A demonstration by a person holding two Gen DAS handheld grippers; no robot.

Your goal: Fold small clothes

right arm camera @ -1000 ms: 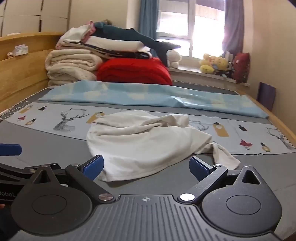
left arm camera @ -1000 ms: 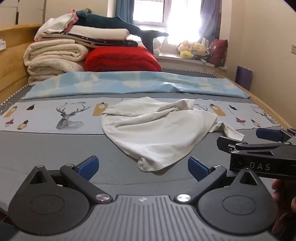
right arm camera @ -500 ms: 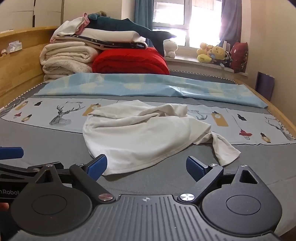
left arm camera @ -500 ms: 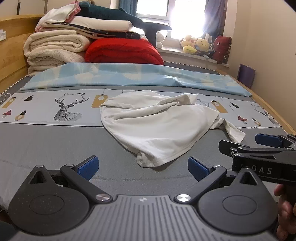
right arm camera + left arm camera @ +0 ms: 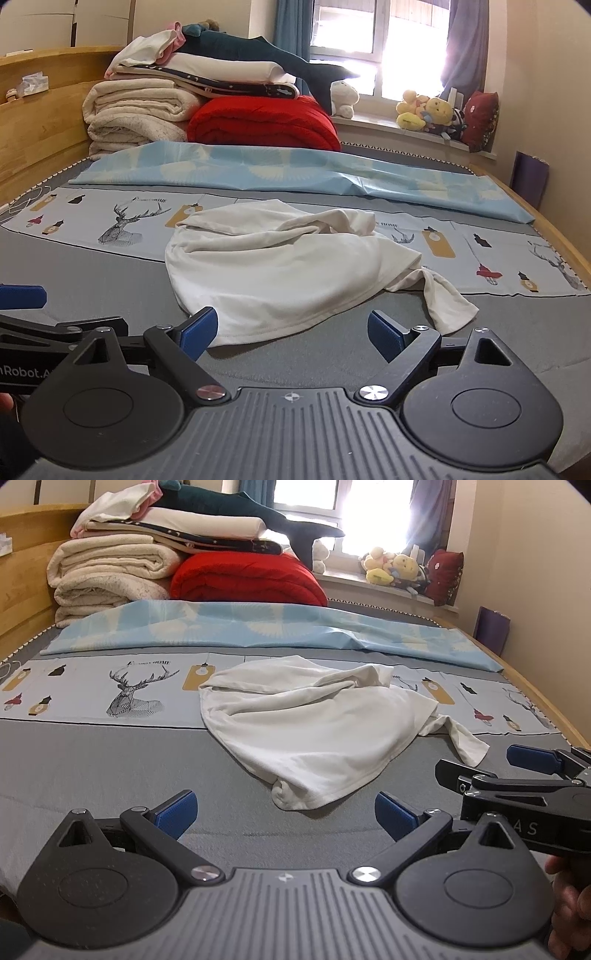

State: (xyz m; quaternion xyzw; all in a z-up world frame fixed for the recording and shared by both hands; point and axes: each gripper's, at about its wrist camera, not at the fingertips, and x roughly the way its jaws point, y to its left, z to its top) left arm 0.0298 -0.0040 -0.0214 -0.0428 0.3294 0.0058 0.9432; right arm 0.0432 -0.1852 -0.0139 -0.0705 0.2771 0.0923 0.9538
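Observation:
A crumpled white garment (image 5: 314,731) lies in a heap on the grey bed cover, with one sleeve trailing to the right (image 5: 465,742). It also shows in the right wrist view (image 5: 288,273). My left gripper (image 5: 286,810) is open and empty, just short of the garment's near hem. My right gripper (image 5: 291,330) is open and empty, its left pad (image 5: 197,332) close to the hem. The right gripper shows side-on in the left wrist view (image 5: 517,775), beside the sleeve.
Folded blankets (image 5: 110,572) and a red quilt (image 5: 247,579) are stacked at the bed's far end, behind a light blue sheet (image 5: 258,627). A wooden headboard (image 5: 40,110) runs along the left. Soft toys (image 5: 428,110) sit on the windowsill.
Both grippers have moved forward towards the garment, which now looks larger and nearer in both views. The garment itself has not moved.

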